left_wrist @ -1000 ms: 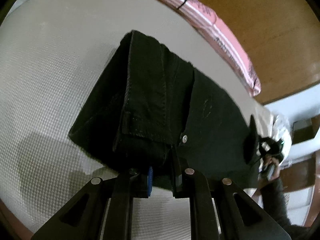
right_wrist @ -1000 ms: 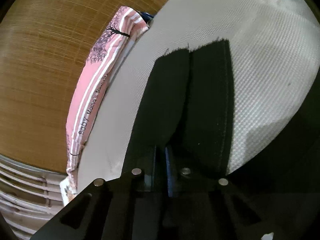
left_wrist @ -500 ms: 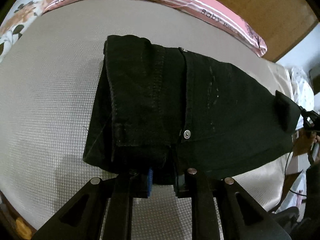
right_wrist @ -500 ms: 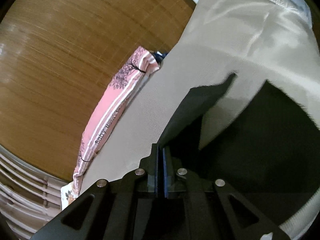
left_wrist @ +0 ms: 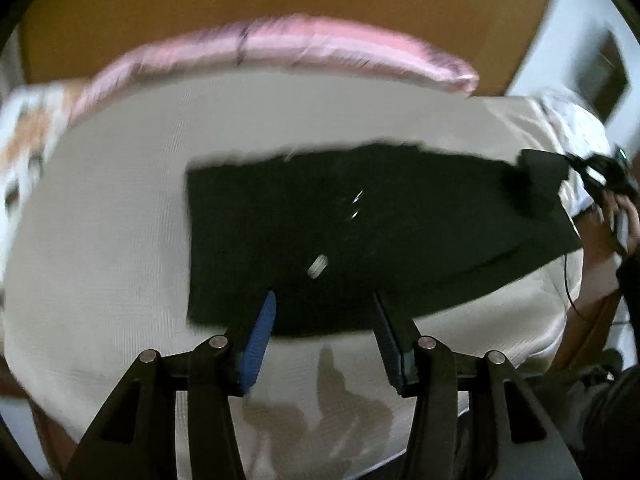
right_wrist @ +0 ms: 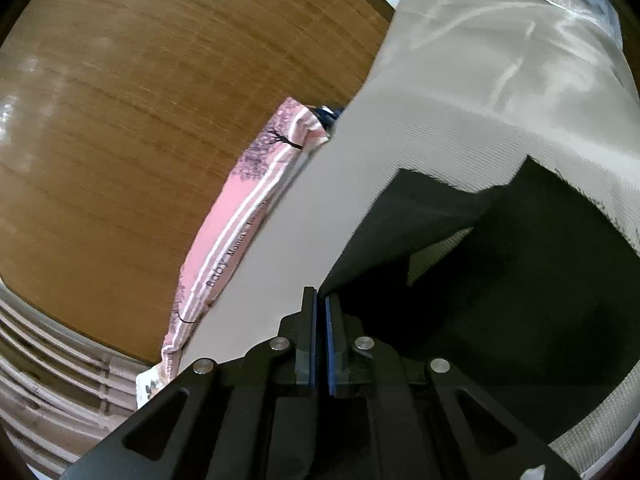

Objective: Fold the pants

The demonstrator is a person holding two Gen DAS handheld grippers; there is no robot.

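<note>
Bed (left_wrist: 120, 208): a pale woven cover fills most of the left wrist view; bare cover lies left of, beyond and in front of the garment, with the widest open stretch at the left.
Headboard (right_wrist: 120, 120): brown wood rising past the far edge of the bed.
Pants (left_wrist: 360, 232): black, spread flat across the middle of the bed, the left end cut square, the right end reaching the bed's right edge; a metal button shows near the front edge. The view is motion-blurred.
Pillow (left_wrist: 320, 52): pink and striped, lying along the bed's far edge against the headboard, well apart from the pants.
Left tool (left_wrist: 324, 322): raised over the near edge of the pants and angled down at them; its jaws have just been opening and stand wide apart, blue pads showing, nothing pressed between them.
Right tool (right_wrist: 320, 320): pointing almost level along the bed, jaws pinched narrow on a fold of the pants' black cloth, which lifts off the cover from there.
Hand (left_wrist: 608, 232): at the bed's right edge, gripping the right tool's handle, dark sleeve below.
</note>
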